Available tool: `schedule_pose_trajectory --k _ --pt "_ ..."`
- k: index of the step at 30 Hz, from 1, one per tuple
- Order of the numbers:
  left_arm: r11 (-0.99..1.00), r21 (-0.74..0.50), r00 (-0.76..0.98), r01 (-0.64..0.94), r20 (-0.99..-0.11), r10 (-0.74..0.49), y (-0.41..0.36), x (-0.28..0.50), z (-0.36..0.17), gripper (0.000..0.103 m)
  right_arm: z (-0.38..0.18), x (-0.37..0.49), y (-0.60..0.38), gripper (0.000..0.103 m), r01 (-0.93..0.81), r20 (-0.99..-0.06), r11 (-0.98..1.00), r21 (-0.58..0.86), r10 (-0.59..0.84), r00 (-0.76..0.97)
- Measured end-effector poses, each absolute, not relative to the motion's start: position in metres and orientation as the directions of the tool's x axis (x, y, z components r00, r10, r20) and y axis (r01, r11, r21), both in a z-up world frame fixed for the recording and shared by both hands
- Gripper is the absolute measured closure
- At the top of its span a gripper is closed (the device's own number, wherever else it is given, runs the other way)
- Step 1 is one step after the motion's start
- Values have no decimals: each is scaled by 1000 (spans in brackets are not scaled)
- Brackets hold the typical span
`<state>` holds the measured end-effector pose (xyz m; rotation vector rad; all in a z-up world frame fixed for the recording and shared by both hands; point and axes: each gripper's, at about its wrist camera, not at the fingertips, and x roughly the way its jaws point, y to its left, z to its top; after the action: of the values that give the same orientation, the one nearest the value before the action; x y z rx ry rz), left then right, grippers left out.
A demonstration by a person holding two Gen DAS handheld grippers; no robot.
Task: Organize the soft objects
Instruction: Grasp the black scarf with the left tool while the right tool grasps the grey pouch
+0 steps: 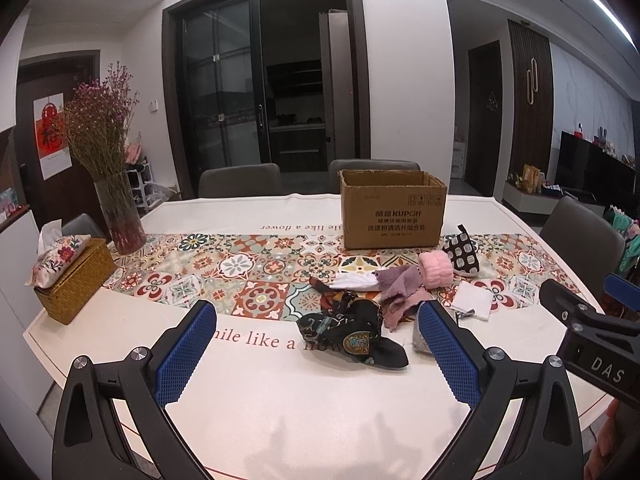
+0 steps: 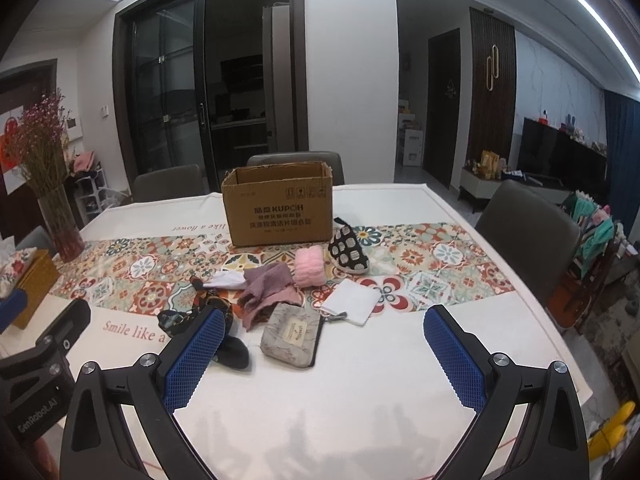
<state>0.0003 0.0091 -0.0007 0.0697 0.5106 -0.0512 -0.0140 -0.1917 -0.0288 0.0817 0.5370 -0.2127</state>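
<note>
A home dining room: cloth-covered table [image 1: 280, 400], grey dining chairs [image 2: 168, 182], dried-flower vase [image 1: 120, 216], kitchen sliding doors [image 1: 224, 96].

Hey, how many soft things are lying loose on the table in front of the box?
7: dark scarf nearest left, white sock, mauve cloth, grey pouch, pink roll, patterned pouch by the cardboard box, white cloth. More may hide underneath.

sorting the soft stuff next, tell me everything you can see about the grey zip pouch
The grey zip pouch is a flat, rectangular fabric case with a faint leaf-like print, a small pale label on its face and a dark zipper edge along its right side. It lies flat on the white tablecloth, nearest of the pile, slightly tilted. Its upper edge meets the mauve cloth; the white folded cloth lies just to its right. Neither gripper touches it.
</note>
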Motion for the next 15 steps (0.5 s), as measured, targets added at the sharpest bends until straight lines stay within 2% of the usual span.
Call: schedule_pose_trajectory --k 9,15 --pt "994 54 840 100 -540 -55 21 30 -20 0 -40 19 -182 2 174 -578 984 49 -114 808" --pt "983 23 788 183 -601 -132 23 67 -43 0 -56 48 -178 2 167 -611 984 56 -98 786"
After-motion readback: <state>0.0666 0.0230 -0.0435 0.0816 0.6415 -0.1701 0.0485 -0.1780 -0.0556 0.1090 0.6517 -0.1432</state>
